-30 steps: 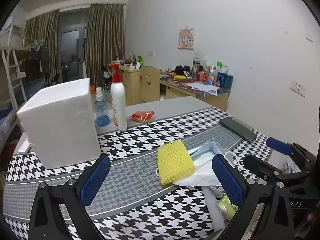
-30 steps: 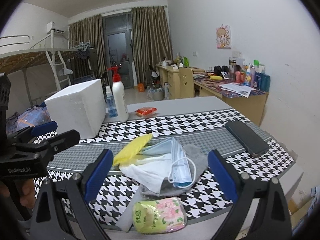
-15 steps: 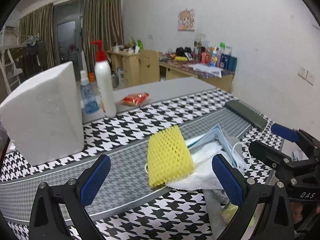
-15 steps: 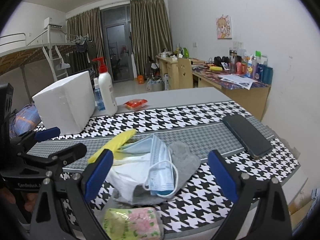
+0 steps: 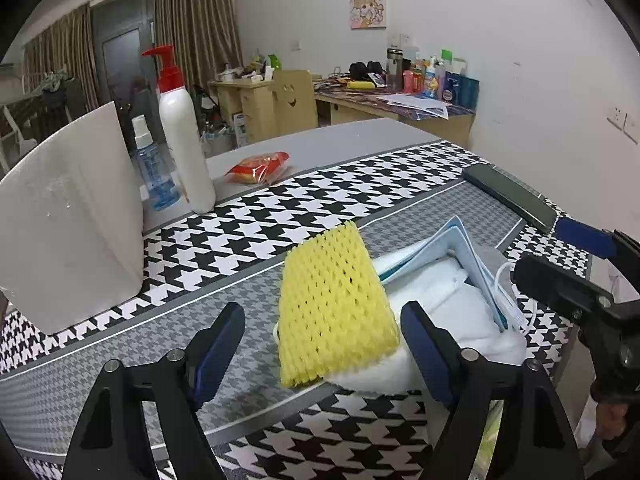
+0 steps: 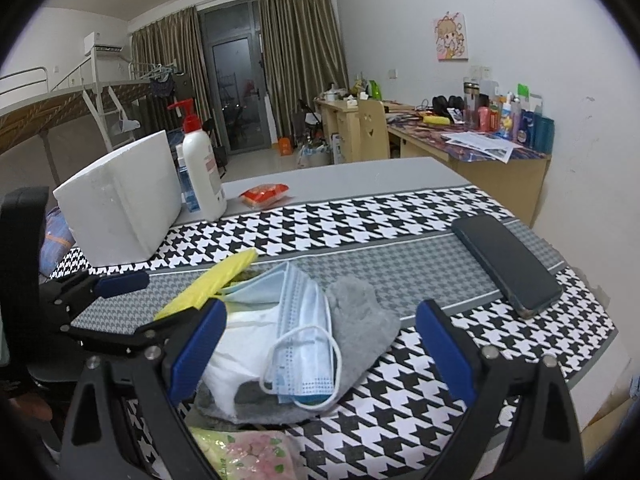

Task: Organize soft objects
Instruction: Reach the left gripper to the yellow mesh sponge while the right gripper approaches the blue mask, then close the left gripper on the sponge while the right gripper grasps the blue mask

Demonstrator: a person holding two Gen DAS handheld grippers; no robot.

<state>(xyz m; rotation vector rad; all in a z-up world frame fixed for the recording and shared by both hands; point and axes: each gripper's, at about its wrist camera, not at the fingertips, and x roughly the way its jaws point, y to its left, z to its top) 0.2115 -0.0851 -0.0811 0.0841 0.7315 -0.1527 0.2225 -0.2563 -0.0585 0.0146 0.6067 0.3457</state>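
A pile of soft things lies on the houndstooth table runner (image 5: 280,216). On top is a yellow foam net (image 5: 334,304), also in the right wrist view (image 6: 208,288). Under it are blue face masks (image 6: 304,328), a white cloth (image 5: 448,312) and a grey cloth (image 6: 360,312). A tissue pack (image 6: 248,456) lies at the near edge. My left gripper (image 5: 320,352) is open, its jaws either side of the foam net. My right gripper (image 6: 316,348) is open, its jaws either side of the masks.
A white foam box (image 5: 68,224) stands at the left. Beside it stand a white pump bottle (image 5: 184,136) and a blue spray bottle (image 5: 154,176). A red snack packet (image 5: 258,166) lies behind. A dark phone (image 6: 506,264) lies at the right.
Both grippers have moved forward and down toward the pile. The foam net now sits between my left jaws, the masks between my right jaws. Both stay open.
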